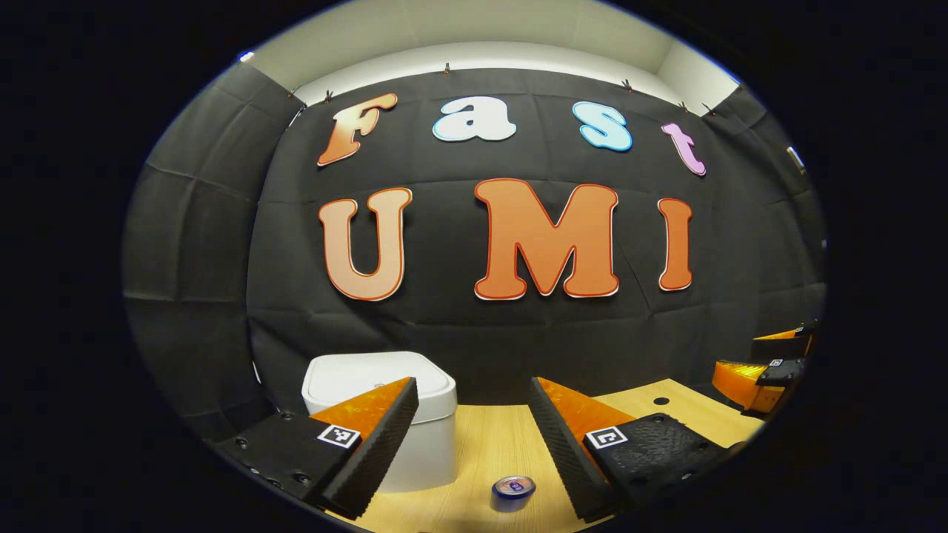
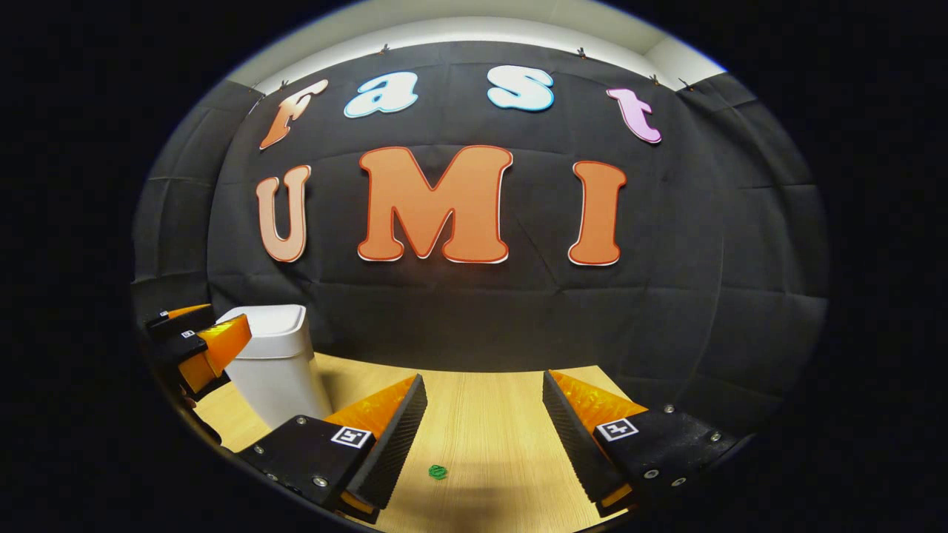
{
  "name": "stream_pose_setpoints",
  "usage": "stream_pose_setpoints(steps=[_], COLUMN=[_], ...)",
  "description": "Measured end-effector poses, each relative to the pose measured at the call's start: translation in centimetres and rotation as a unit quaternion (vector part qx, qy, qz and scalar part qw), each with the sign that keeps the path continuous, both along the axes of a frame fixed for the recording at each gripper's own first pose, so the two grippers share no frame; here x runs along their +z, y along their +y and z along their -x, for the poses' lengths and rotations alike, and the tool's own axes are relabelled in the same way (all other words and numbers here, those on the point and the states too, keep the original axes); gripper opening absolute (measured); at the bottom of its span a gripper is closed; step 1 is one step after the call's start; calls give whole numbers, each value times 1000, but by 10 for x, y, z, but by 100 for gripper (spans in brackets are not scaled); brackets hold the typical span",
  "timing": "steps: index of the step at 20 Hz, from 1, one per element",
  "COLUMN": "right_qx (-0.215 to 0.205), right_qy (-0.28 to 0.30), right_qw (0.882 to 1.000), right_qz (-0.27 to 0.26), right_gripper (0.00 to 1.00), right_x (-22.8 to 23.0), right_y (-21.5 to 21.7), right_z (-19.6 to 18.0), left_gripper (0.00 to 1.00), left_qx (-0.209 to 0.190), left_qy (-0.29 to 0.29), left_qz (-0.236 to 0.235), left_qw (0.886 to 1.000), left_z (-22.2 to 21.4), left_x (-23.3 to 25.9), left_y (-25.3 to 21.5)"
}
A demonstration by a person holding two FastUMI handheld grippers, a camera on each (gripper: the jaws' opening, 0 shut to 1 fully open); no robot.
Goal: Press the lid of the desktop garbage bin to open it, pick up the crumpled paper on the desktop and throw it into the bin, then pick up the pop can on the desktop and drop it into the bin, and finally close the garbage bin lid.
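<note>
The white plastic square bin (image 1: 385, 414) sits lower left in my left gripper view, lid down. The blue pop can (image 1: 513, 491) stands at bottom centre, just beside the bin. My left gripper (image 1: 474, 444) and right gripper (image 2: 481, 437) both gape wide, empty. I judge a careless press could shove the light bin or topple the can. I see no crumpled paper, just a small green speck (image 2: 438, 471).

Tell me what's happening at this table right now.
A person holds two grippers above a wooden table, and neither has hold of anything. The left gripper is open, with the pop can standing on the table between its fingers. The white bin sits beside it, lid down. The right gripper is open over a small green crumpled paper.
</note>
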State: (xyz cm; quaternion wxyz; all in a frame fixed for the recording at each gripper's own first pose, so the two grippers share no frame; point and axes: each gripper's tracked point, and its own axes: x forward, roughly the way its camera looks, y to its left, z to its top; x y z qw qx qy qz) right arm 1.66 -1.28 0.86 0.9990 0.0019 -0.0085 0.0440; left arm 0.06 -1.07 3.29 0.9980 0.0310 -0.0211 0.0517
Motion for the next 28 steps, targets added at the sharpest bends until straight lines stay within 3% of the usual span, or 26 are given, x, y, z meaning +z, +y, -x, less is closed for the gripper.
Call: stream_pose_setpoints(steps=[2, 4, 7, 8, 10, 18, 21, 28], right_qx=[10, 17, 24, 25, 30, 29, 27, 33], right_qy=[-2, -2, 1, 0, 2, 3, 4, 7], right_qw=[1000, 1000, 1000, 1000, 1000, 1000, 1000, 999], right_qz=[-3, -4, -6, -4, 2, 10, 11, 14], right_gripper=[94, 94, 95, 95, 94, 94, 94, 95], right_x=[2, 2, 2, 4, 3, 7, 9, 9], right_y=[6, 10, 17, 18, 23, 25, 26, 35], right_z=[-1, -5, -10, -12, -14, -25, -29, -35], left_gripper=[92, 80, 44, 38, 0, 0, 0, 0], left_qx=[-9, 4, 25, 52, 61, 136, 145, 149], left_qy=[16, 19, 12, 12, 21, 71, 115, 107], left_qz=[-4, -8, -2, -8, -14, 15, 34, 11], left_qw=[1000, 1000, 1000, 999, 998, 988, 982, 983], left_z=[-6, -6, -9, -12, -26, -86, -96, -97], left_x=[-6, -4, 1, 0, -4, -34, -57, -70], left_y=[-3, 6, 23, 37, 54, 141, 158, 161])
